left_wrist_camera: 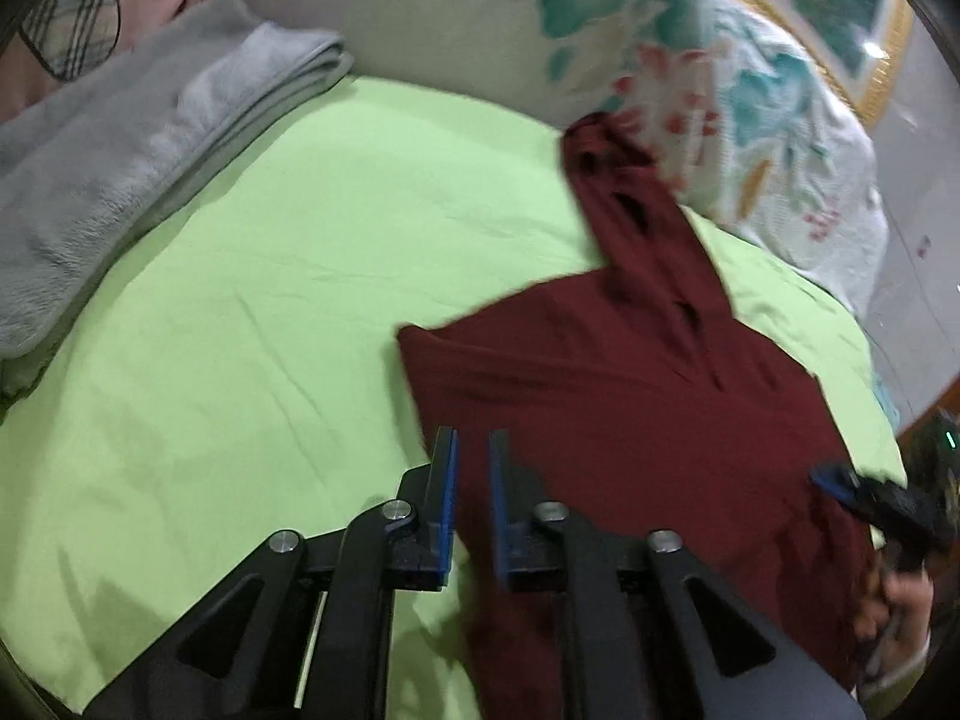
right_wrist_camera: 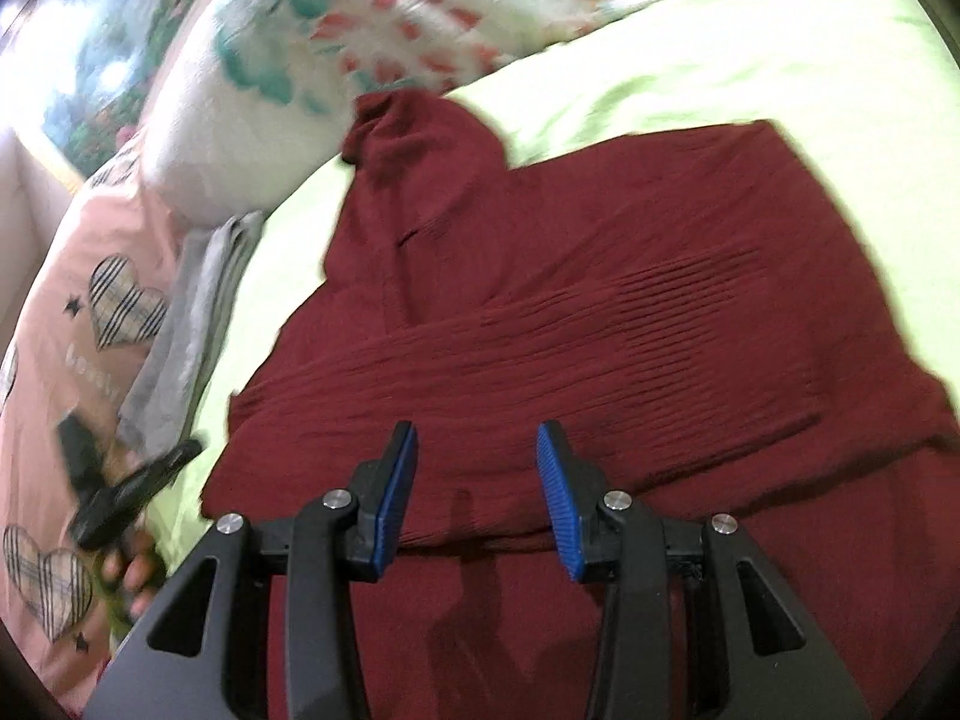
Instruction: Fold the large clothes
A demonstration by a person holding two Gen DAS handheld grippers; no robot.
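A dark red garment (left_wrist_camera: 630,396) lies partly folded on the light green bed sheet (left_wrist_camera: 270,300), one sleeve (left_wrist_camera: 624,192) stretching toward the floral pillow. My left gripper (left_wrist_camera: 474,444) hovers at the garment's near left edge, jaws a narrow gap apart, nothing between them. In the right wrist view the garment (right_wrist_camera: 570,312) fills the middle, its sleeve (right_wrist_camera: 420,150) pointing up left. My right gripper (right_wrist_camera: 477,438) is open and empty just above the folded near edge. The right gripper also shows at the right edge of the left wrist view (left_wrist_camera: 840,480).
A folded grey towel (left_wrist_camera: 120,150) lies on the bed at upper left. A floral pillow (left_wrist_camera: 690,78) sits behind the garment. A pink heart-print cover (right_wrist_camera: 66,330) lies at the left. The left hand-held gripper (right_wrist_camera: 132,486) shows there too.
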